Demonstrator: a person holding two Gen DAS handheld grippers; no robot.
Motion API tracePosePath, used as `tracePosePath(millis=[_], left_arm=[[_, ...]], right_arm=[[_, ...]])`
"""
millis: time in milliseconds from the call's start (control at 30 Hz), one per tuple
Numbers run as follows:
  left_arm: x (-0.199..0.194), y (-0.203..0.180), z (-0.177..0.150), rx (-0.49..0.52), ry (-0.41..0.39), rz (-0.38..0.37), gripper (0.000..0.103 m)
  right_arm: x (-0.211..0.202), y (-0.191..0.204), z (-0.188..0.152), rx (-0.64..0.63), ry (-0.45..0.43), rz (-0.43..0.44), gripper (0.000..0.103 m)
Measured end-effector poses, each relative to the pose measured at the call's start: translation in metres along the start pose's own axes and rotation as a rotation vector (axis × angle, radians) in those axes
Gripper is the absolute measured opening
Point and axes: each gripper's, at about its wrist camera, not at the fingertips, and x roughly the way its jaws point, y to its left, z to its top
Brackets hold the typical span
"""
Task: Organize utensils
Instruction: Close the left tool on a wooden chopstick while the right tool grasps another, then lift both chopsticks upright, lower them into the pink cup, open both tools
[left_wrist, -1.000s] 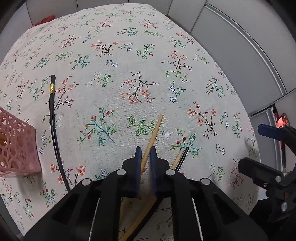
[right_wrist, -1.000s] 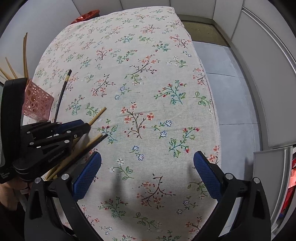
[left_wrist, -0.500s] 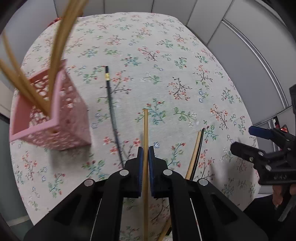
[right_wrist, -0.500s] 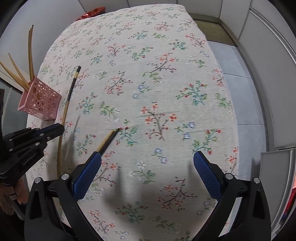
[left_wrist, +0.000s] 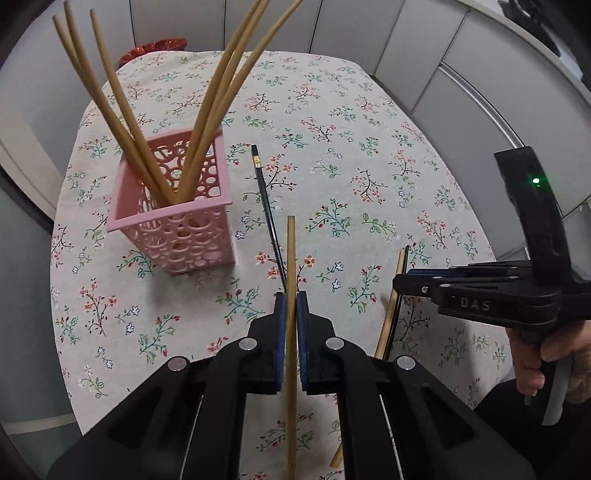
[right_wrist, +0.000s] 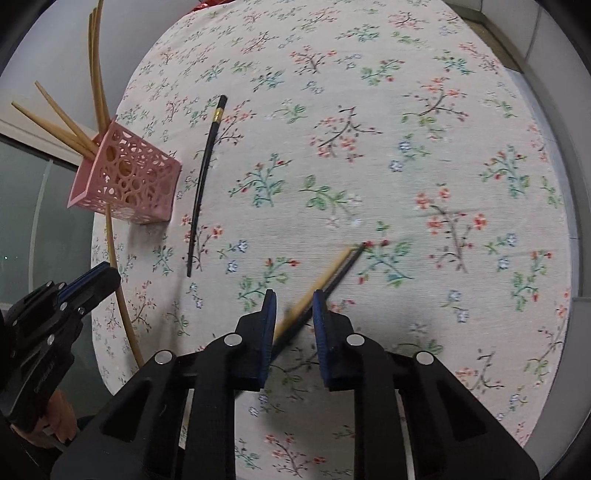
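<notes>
Left gripper (left_wrist: 291, 314) clamps wooden chopstick (left_wrist: 291, 258) | right gripper (right_wrist: 293, 314) part-open astride chopstick pair (right_wrist: 325, 280) | pink basket (left_wrist: 173, 221) holds several | black chopstick (left_wrist: 266, 206) left on cloth

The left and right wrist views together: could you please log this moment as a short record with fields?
Left gripper: shut on a light wooden chopstick
Right gripper: open, its fingers either side of a wooden and black chopstick pair on the floral tablecloth
Holder: pink perforated plastic basket, upright, several wooden chopsticks inside
Loose on the cloth: black chopstick with gold band, beside the basket
</notes>
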Motion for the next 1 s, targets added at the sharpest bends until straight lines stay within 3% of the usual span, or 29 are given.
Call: tracePosePath(millis=[267,600,733,1000], left_arm=[[-0.008,0.011,0.000,-0.034,-0.019,-0.007,0.006],[-0.011,0.019,-0.004,-0.049,-0.026,0.014,0.006],[-0.015,0.021,-0.005,-0.057,-0.038,0.018,0.006],[-0.032,0.024,-0.005,-0.069,-0.109,0.038,0.006]], right_arm=[[0.020,0.003,0.003,0.030,0.038,-0.035,0.017],[0.027,0.034,0.007,0.002,-0.043,-0.181,0.011],[0.030,0.031,0.018,0.046,-0.076,-0.115,0.005],[0.010,0.014,0.025,0.064,-0.123,0.007,0.005]])
